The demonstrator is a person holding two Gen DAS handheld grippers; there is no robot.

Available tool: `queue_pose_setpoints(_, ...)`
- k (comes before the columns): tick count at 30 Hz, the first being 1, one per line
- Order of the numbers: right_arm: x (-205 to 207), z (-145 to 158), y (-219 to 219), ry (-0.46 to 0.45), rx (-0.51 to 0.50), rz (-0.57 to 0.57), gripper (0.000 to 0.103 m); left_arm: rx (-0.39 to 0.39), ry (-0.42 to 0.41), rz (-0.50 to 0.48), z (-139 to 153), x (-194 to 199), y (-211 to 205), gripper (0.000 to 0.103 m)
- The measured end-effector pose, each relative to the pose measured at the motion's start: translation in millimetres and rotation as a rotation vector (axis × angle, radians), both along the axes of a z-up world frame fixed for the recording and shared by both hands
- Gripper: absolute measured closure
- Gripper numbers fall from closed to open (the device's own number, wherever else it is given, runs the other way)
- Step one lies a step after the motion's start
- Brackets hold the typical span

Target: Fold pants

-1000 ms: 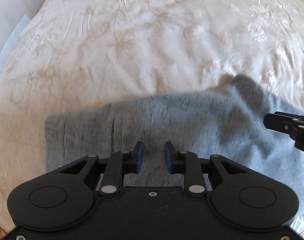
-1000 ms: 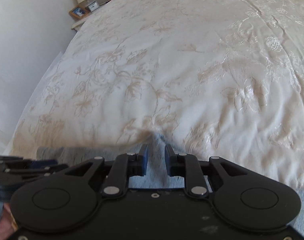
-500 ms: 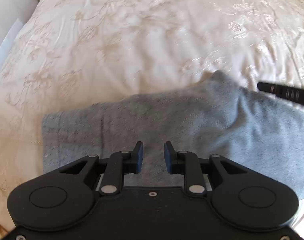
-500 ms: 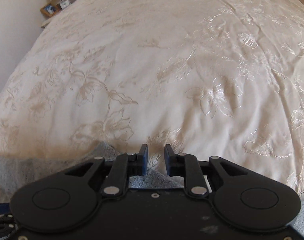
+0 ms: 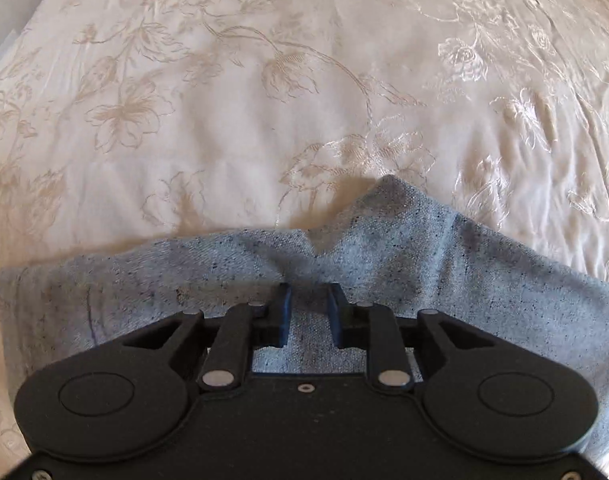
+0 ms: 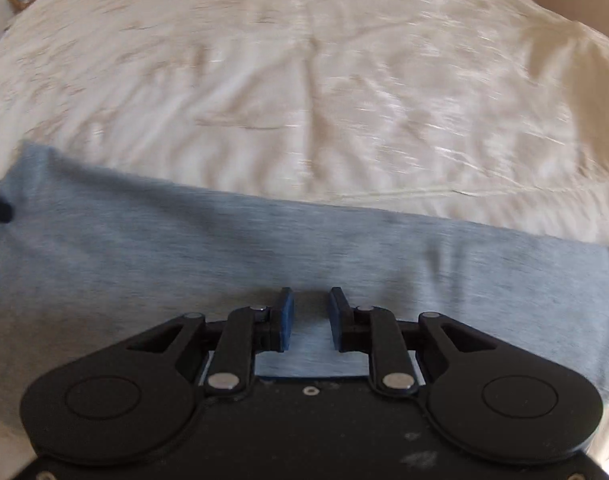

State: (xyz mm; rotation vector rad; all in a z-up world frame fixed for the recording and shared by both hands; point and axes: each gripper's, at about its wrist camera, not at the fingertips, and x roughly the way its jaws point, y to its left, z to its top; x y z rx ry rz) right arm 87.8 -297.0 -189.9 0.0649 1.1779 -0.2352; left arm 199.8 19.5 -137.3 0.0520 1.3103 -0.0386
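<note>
The grey pants (image 5: 384,264) lie in a long band across the near edge of the bed's cream flowered bedspread (image 5: 224,120), one fold peaking up toward the middle of the bed. The left gripper (image 5: 307,300) sits over the pants, jaws spread with nothing between them. The right gripper (image 6: 307,304) hovers above the pants (image 6: 224,248) likewise, jaws apart and empty; that view is blurred.

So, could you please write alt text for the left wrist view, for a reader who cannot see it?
Grey pants lie spread across a cream floral bedspread, one part bunched into a raised peak. The left tool sits low over the fabric, its two blue-padded fingers apart with pants showing between them.
</note>
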Motion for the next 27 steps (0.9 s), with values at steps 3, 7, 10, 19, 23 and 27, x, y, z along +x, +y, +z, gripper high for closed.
queue_pose_setpoints(3,-28,15,-45,-0.046,0.045,-0.118,0.081,0.046,-0.023,0.001,11,-23,-14,0.072)
queue_pose_setpoints(7,-76,3,-77,0.074,0.051,-0.136,0.081,0.058,-0.017,-0.005,23,-60,-39,0.072)
queue_pose_setpoints(10,-118,6,-91,0.075,0.101,-0.112,0.081,0.064,-0.030,-0.063,32,-85,-76,0.072)
queue_pose_setpoints(19,-161,42,-183,-0.072,0.155,-0.258,0.078,0.020,-0.082,-0.334,20,-140,-240,0.071)
queue_pose_setpoints(23,-168,50,-235,-0.118,0.133,-0.312,0.073,0.088,-0.036,-0.315,-11,-134,-282,0.071)
queue_pose_setpoints(27,-163,52,-288,-0.157,0.120,-0.343,0.070,0.139,0.018,-0.232,-24,-123,-293,0.073)
